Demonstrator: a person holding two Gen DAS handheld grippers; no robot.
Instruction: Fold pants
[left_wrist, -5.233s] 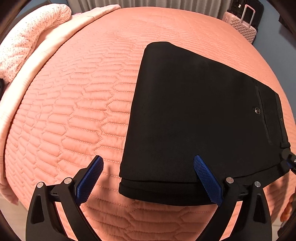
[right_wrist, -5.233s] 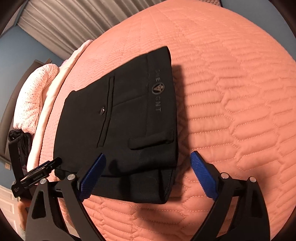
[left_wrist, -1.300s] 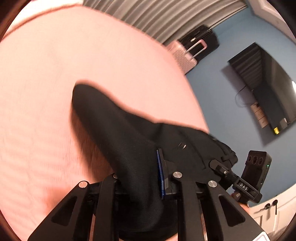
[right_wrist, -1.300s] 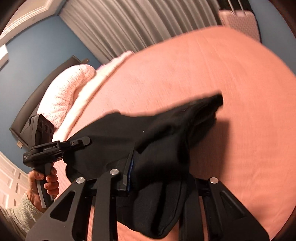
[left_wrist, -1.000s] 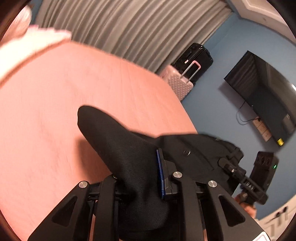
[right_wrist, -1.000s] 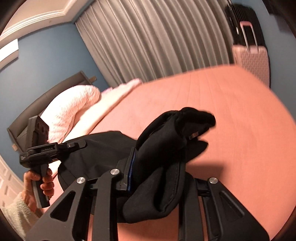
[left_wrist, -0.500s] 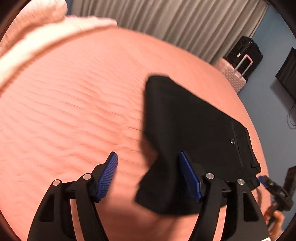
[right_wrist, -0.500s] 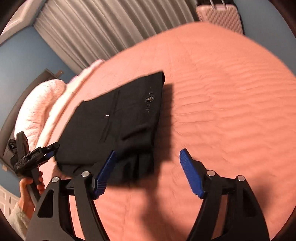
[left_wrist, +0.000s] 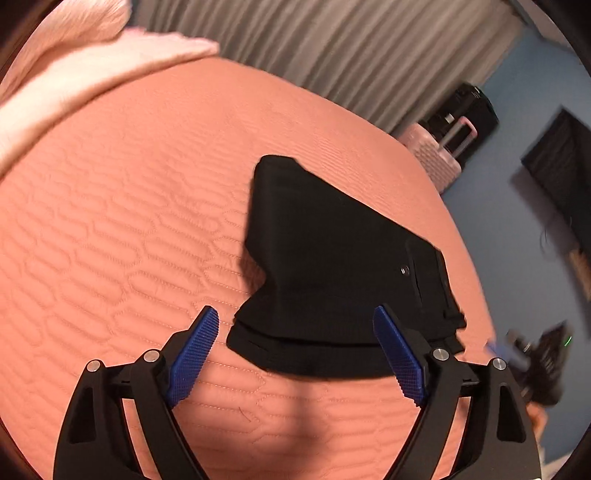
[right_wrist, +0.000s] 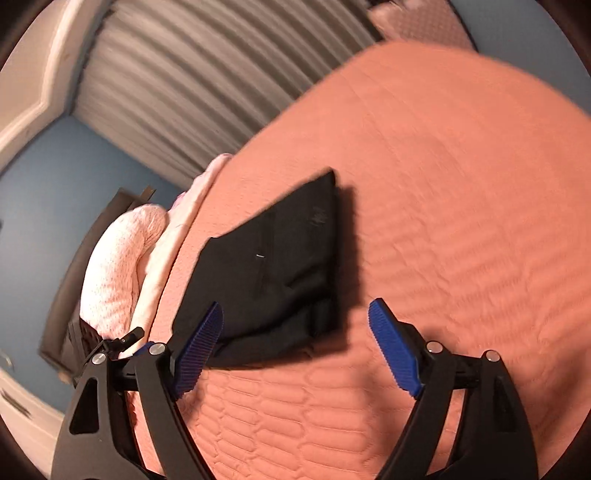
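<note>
The black pants (left_wrist: 332, 258) lie folded in a thick stack on the salmon quilted bed (left_wrist: 110, 240). A pocket button shows at the right side of the stack. My left gripper (left_wrist: 295, 347) is open and empty, held just short of the stack's near edge. In the right wrist view the pants (right_wrist: 273, 269) lie ahead and to the left. My right gripper (right_wrist: 295, 339) is open and empty, above the quilt by the stack's near right corner. The other gripper (right_wrist: 114, 343) shows at the far left there.
Pink pillows and a folded blanket (right_wrist: 122, 266) lie at the head of the bed. Grey curtains (left_wrist: 332, 55) hang behind. A pink suitcase (left_wrist: 432, 158) and a black one (left_wrist: 465, 110) stand past the bed's far corner. A dark screen (left_wrist: 561, 173) hangs on the blue wall.
Both grippers were shut on the pants and carried them up a second ago. They have since opened, dropped the stack on the bed and drawn back a little.
</note>
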